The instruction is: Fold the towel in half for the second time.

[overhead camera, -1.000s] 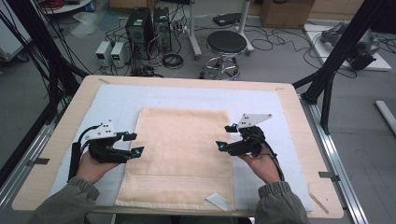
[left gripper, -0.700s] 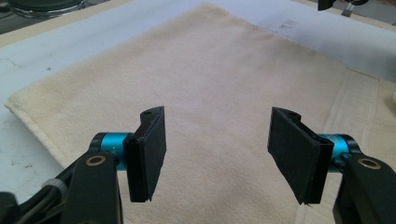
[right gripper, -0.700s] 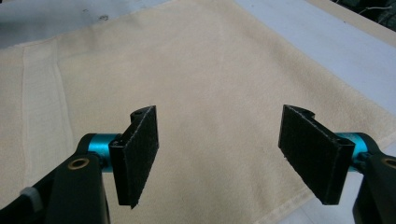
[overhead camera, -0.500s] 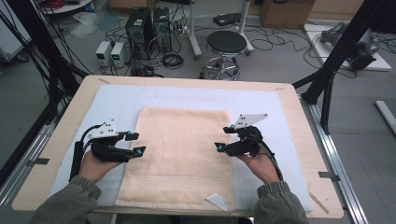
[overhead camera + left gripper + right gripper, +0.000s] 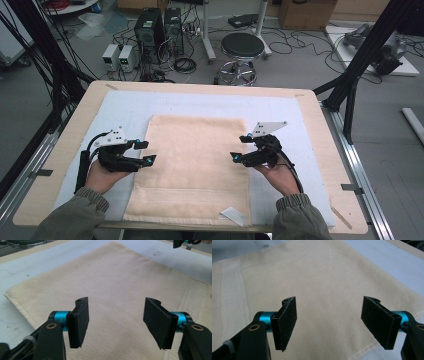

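A cream towel [image 5: 195, 162] lies flat on the pale blue mat in the middle of the table. My left gripper [image 5: 146, 152] hovers at the towel's left edge, jaws wide open and pointing right, nothing between them. My right gripper [image 5: 241, 147] hovers at the towel's right edge, jaws open and pointing left, also with nothing in them. In the left gripper view the open gripper [image 5: 115, 323] looks across the towel [image 5: 120, 280]. In the right gripper view the open gripper [image 5: 332, 325] looks over the towel [image 5: 312, 277] and its hemmed band.
A white tag [image 5: 234, 216] lies at the towel's near right corner. The pale blue mat [image 5: 280, 107] covers the wooden table [image 5: 65, 135]. Beyond the table stand a stool [image 5: 242, 47], computer boxes [image 5: 152, 25] and loose cables on the floor.
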A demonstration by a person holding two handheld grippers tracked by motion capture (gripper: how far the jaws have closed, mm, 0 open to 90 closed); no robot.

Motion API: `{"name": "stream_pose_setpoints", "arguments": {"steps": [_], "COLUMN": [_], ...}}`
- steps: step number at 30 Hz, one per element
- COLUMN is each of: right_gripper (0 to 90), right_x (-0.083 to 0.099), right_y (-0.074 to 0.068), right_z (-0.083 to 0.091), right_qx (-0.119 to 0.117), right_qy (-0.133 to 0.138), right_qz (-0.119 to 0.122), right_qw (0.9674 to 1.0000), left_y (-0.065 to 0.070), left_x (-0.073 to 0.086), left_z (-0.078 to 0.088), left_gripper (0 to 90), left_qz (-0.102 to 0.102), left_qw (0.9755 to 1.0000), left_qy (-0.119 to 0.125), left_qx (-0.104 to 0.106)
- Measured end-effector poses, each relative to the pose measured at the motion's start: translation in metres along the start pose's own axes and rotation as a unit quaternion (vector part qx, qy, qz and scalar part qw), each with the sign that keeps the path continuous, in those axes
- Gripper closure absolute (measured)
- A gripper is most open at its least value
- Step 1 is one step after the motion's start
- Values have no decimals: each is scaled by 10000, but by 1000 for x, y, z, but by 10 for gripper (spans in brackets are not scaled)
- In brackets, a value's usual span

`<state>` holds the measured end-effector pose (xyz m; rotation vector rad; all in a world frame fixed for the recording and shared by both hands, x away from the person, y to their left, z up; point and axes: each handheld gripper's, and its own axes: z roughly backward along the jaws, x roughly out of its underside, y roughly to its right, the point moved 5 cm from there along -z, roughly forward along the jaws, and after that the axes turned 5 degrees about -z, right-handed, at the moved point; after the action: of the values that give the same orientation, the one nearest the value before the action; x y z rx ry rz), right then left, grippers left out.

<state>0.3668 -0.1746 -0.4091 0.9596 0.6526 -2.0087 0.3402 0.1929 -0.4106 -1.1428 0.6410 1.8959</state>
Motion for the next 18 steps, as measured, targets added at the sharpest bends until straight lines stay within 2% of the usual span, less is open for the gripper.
{"name": "stream_pose_setpoints", "arguments": {"steps": [1, 2, 4, 6, 9, 12, 13, 16, 17, 18], "right_gripper": [281, 281, 281, 283, 285, 287, 288, 315, 315, 315], "right_x": [0, -2, -6, -13, -24, -35, -38, -46, -46, -46], "right_y": [0, 4, 7, 12, 23, 36, 41, 57, 63, 69], "right_z": [0, 0, 1, 1, 1, 1, 0, -4, -7, -12], "right_qx": [0, 45, 81, 129, 201, 284, 318, 406, 446, 487], "right_qy": [0, -25, -39, -33, -45, -52, -59, -16, -36, -64], "right_qz": [0, 1, 0, 38, 23, -23, -107, -186, -252, -303], "right_qw": [10000, 10000, 10000, 9999, 9998, 9996, 9994, 9990, 9987, 9983], "left_y": [0, -6, -12, -20, -34, -51, -56, -73, -73, -86], "left_x": [0, -2, -6, -13, -26, -39, -42, -46, -46, -43], "left_z": [0, -2, -4, -4, -5, -4, -5, -11, -11, -16], "left_gripper": [378, 382, 383, 388, 397, 413, 416, 419, 420, 422], "left_qz": [0, 96, 99, 130, 183, 271, 313, 351, 351, 495], "left_qw": [10000, 9999, 9998, 9995, 9987, 9975, 9969, 9956, 9956, 9941], "left_qy": [0, 30, -8, 74, 119, 269, 284, 151, 151, 86], "left_qx": [0, -72, -151, -269, -454, -602, -669, -851, -851, -958]}}
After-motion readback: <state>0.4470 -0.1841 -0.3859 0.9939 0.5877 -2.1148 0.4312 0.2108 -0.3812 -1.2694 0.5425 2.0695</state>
